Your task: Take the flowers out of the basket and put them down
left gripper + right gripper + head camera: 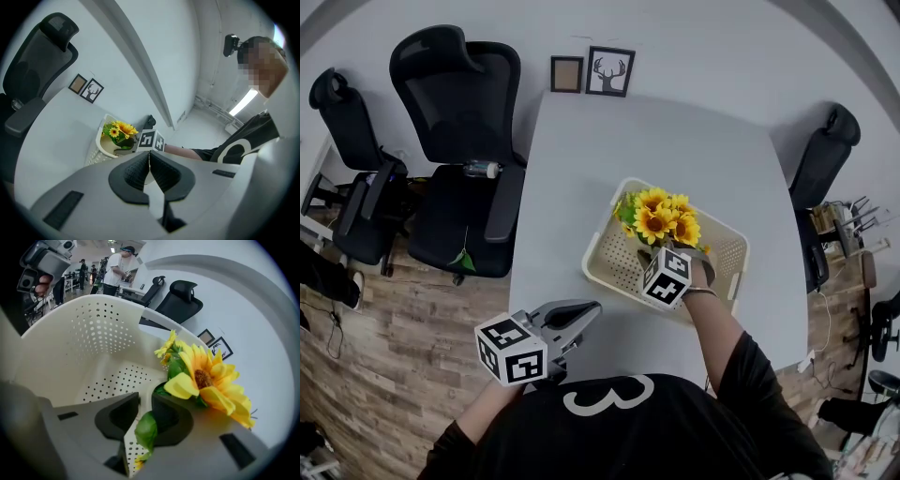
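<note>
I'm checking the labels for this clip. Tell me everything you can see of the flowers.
The flowers are a small bunch of yellow sunflower-like blooms with brown centres and green leaves, artificial by their look. They stand roughly upright in the cream perforated basket, toward its far side, with the blooms above the rim. The right gripper reaches in at their base. One leaf hangs between its jaws, which show a gap.

Shirt point(628, 436): large white "3" on black cloth.
Left gripper cube point(511, 349): black-and-white square markers, not readable as text.
Right gripper cube point(667, 277): likewise.
</note>
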A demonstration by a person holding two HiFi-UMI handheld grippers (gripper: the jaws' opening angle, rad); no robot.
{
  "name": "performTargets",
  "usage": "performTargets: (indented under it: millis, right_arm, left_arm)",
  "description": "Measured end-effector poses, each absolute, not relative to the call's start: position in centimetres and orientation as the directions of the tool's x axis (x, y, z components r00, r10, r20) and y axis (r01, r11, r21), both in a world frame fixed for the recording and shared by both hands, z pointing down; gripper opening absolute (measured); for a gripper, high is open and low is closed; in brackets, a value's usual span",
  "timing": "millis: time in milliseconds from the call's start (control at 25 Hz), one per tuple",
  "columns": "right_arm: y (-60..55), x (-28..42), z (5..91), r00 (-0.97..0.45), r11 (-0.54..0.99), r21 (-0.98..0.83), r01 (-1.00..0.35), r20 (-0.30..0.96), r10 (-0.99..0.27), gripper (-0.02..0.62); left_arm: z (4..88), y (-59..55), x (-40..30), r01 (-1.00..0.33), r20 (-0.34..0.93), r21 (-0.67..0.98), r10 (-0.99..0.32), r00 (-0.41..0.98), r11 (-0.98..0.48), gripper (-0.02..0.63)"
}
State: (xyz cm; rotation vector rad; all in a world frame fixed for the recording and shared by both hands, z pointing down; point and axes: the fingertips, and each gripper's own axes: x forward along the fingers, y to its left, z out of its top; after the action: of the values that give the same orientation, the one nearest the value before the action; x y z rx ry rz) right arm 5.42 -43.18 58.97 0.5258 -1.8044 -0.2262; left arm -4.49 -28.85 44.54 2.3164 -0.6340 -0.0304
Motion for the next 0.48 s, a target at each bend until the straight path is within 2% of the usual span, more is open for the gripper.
performTargets:
  millis: [480]
  right_arm:
    - [-43.22,5.32,59.16,-0.208,0.894,0.382,-0.234,0.879,-0.43,0.078]
  left_arm:
    - [44.91,-27.95,-4.52,-0.441,0.166,0.662,-0.455,0.875,-0.606,0.014]
